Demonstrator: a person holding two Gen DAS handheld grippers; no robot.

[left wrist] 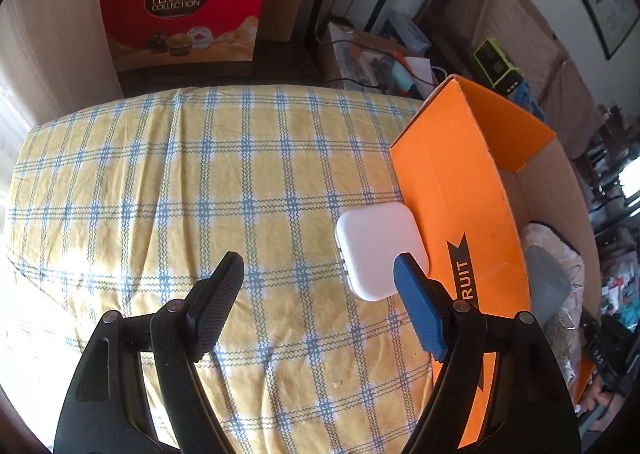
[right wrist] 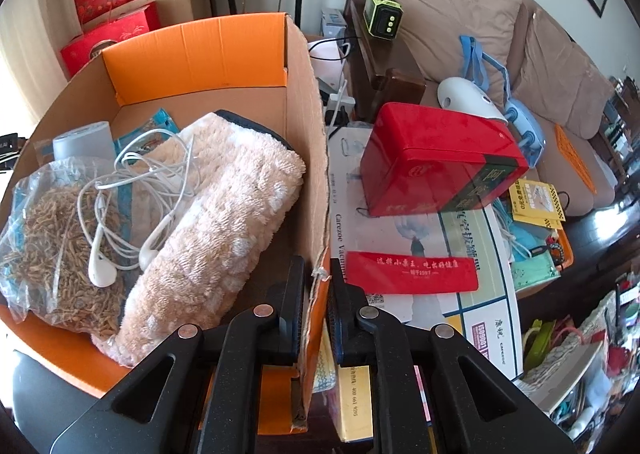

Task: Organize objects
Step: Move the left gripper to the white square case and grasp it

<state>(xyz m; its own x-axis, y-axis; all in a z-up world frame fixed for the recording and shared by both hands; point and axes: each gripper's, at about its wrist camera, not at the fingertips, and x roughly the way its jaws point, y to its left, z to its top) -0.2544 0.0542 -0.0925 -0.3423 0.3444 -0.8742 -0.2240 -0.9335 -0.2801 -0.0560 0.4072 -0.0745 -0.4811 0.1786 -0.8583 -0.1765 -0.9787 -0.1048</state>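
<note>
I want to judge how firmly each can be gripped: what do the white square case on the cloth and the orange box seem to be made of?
White square case: looks like smooth hard plastic with a soft sheen, rounded corners and a seam along its side. Orange box: corrugated cardboard, orange print outside, raw brown inside; its torn edge shows fluting.

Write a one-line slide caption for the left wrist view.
Open left gripper above checked cloth, white case beside orange box.
</note>
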